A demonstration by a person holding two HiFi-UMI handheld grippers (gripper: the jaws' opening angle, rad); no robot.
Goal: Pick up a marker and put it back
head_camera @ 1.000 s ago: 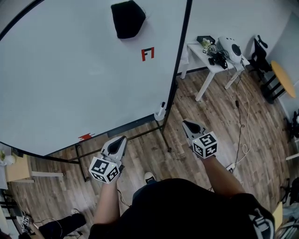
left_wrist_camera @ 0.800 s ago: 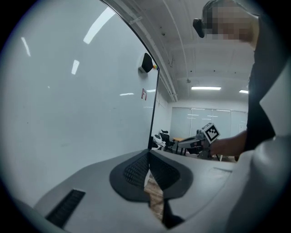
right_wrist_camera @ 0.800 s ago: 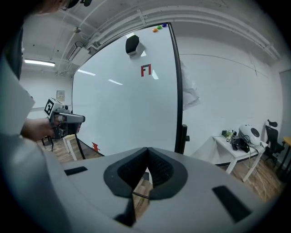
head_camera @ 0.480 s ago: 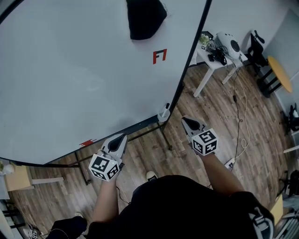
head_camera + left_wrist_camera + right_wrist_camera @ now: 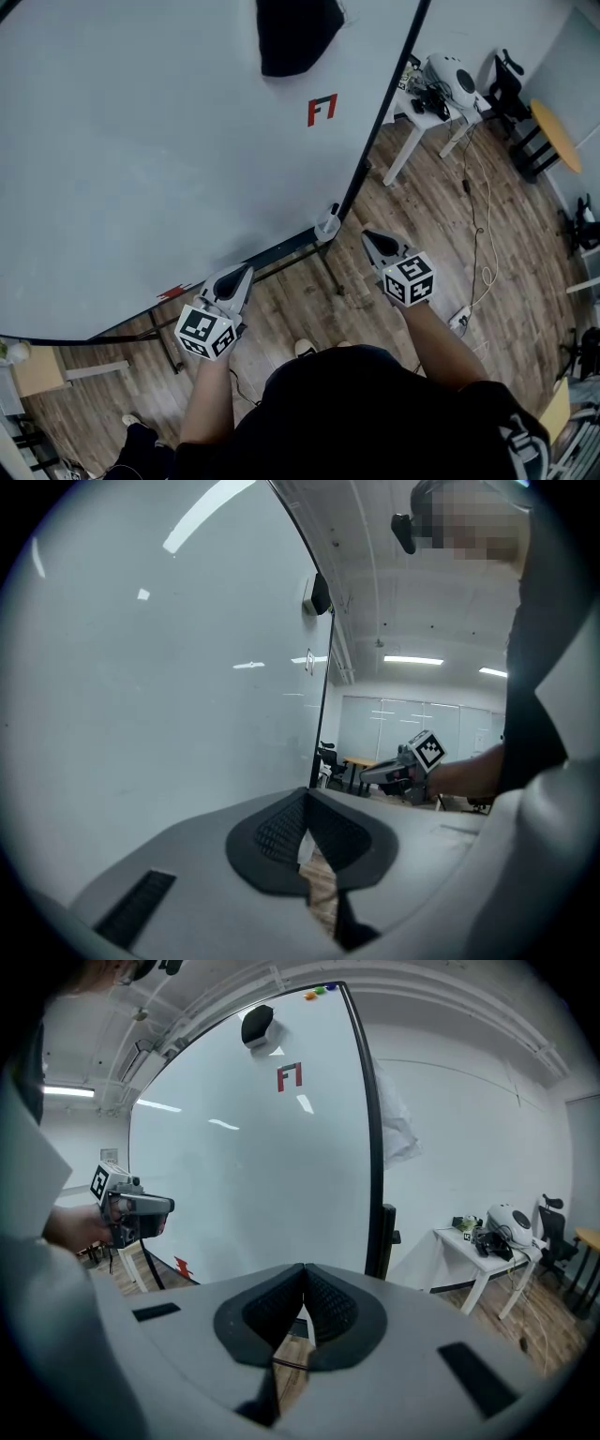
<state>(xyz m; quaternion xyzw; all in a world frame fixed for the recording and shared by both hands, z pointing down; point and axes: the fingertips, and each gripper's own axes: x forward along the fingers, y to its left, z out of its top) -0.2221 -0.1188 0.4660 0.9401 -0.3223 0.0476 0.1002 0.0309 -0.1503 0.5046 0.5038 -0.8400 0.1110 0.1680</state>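
A marker (image 5: 331, 212) with a dark cap stands in a small white cup (image 5: 326, 227) at the lower right corner of the whiteboard (image 5: 141, 159). My right gripper (image 5: 367, 235) is shut and empty, a short way to the right of the cup. Further left, my left gripper (image 5: 247, 271) is also shut and empty, its tip near the board's bottom rail. In the right gripper view the shut jaws (image 5: 304, 1279) point at the board's right post, and the left gripper (image 5: 159, 1207) shows at the left. The left gripper view shows its tip (image 5: 307, 803) against the board.
A black eraser (image 5: 295, 33) and a red mark (image 5: 322, 110) sit high on the board. The board's stand legs (image 5: 330, 277) cross the wooden floor by my feet. At the right are a white table (image 5: 427, 105) with devices, a trailing cable (image 5: 480, 253) and a round yellow table (image 5: 553, 131).
The head view has shifted so the board and its marker cup lie a little closer to the right gripper. Both grippers stay shut and hold about the same pose.
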